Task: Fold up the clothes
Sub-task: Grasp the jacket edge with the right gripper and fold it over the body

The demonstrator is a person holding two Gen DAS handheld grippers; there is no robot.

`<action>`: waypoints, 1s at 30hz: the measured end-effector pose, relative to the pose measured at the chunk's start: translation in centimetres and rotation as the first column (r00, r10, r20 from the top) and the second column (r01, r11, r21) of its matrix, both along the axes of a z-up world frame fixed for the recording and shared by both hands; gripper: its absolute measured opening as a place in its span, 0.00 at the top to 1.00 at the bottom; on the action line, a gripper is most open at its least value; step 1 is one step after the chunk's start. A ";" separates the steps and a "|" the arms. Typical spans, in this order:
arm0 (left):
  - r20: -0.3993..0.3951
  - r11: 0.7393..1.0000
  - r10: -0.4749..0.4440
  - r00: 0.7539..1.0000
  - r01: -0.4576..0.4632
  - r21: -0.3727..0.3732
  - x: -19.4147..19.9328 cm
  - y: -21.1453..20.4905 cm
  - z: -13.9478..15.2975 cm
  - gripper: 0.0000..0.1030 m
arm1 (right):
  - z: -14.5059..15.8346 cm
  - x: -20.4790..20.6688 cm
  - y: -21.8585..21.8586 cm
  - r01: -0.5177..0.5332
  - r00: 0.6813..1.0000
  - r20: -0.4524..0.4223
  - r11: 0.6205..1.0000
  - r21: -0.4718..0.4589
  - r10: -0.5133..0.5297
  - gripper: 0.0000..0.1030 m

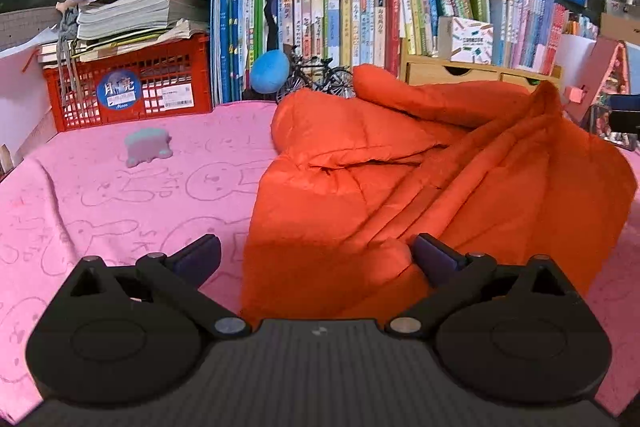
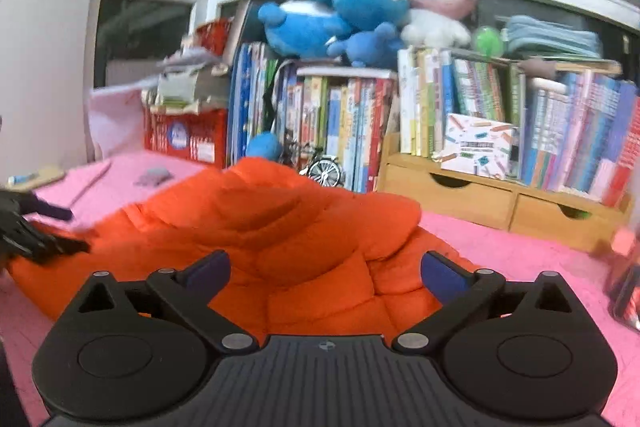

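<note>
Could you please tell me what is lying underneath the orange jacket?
The orange jacket lies bunched on a pink cloth printed with cartoon outlines, which shows all around its edges. Whatever is beneath the jacket's middle is covered, so I cannot say if anything else is there.

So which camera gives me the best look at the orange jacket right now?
The left wrist view: the orange jacket is sharp there, with folds and quilting lines clear across the pink cloth. The right wrist view shows it blurred and partly hidden behind the open right gripper.
</note>
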State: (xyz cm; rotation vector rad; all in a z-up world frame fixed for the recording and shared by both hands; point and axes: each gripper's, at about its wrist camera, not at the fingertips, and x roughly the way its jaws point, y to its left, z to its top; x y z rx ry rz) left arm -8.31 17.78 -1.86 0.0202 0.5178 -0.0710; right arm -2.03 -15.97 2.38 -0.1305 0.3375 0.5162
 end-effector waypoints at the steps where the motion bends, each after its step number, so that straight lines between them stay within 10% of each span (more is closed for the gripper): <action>1: 0.008 1.000 -0.006 1.000 0.006 -0.006 -0.6 0.2 0.2 0.00 | -0.2 0.7 0.6 -0.014 1.000 -0.008 1.000 -0.008 0.014 0.00; 9: 0.052 0.997 0.010 0.999 -0.007 -0.071 -4.2 2.5 2.0 0.00 | -2.2 5.0 5.2 -0.111 0.990 -0.093 0.990 -0.090 0.103 0.05; 11: 0.064 0.996 0.033 0.997 -0.028 -0.083 -4.6 2.9 2.2 0.00 | -2.9 5.0 6.2 -0.096 0.990 -0.118 0.986 -0.133 0.080 0.50; 16: 0.135 0.984 0.092 0.987 -0.069 -0.162 -4.8 3.9 3.0 0.00 | -1.0 2.9 4.8 0.006 0.999 -0.047 0.995 -0.099 -0.011 0.80; 24: 0.217 0.968 0.057 0.974 -0.001 -0.253 -3.6 3.8 4.3 0.00 | 3.2 -0.4 -1.9 0.261 0.965 0.020 0.964 0.045 -0.262 0.79; 30: 0.175 0.979 0.019 0.984 0.017 -0.202 -0.8 2.1 3.2 0.00 | -0.9 1.3 -3.3 0.344 0.933 -0.095 0.938 -0.049 -0.347 0.43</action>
